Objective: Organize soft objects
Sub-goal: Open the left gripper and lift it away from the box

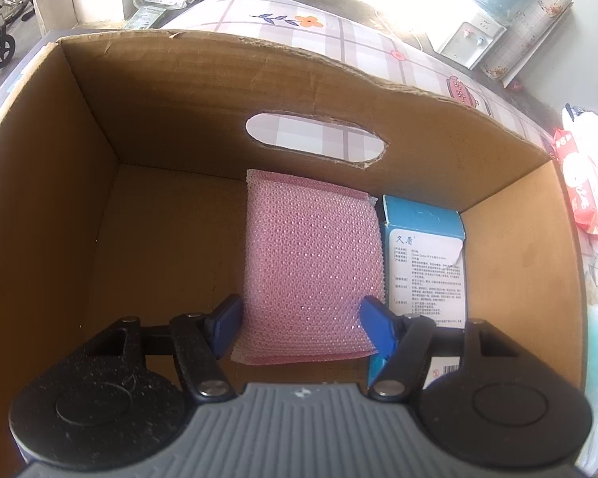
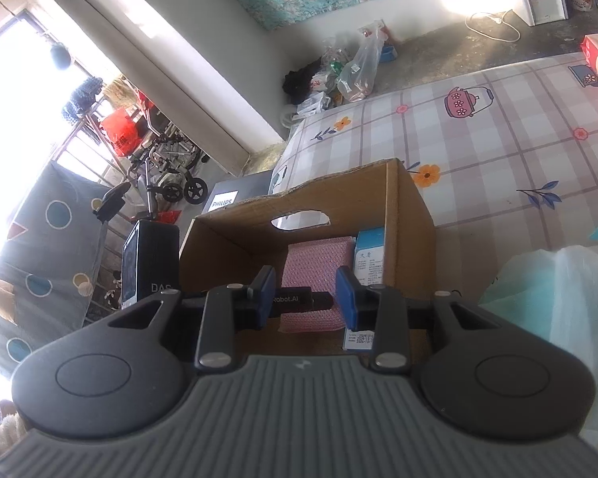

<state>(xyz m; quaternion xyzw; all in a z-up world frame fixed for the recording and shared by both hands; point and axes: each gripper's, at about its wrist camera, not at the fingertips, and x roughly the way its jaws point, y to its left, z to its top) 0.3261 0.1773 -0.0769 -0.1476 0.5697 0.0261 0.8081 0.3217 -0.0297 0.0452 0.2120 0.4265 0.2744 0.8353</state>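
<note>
An open cardboard box (image 1: pixel 40 199) stands on a checked cloth. Inside it lies a pink mesh sponge (image 1: pixel 311 255), with a blue-and-white carton (image 1: pixel 422 255) beside it on the right. My left gripper (image 1: pixel 301 324) reaches down into the box, and its blue pads press on both side edges of the sponge's near end. In the right wrist view the same box (image 2: pixel 410 219), the sponge (image 2: pixel 319 259) and the carton (image 2: pixel 368 257) lie ahead. My right gripper (image 2: pixel 305 298) hovers before the box, partly open with nothing between its pads.
The checked cloth (image 2: pixel 498 139) spreads to the right of the box. Red packs (image 1: pixel 586 191) lie at its right edge. A pale plastic bag (image 2: pixel 558 298) is close on the right. A black case (image 2: pixel 149 263) and a Philips box (image 2: pixel 223 202) stand left of the box.
</note>
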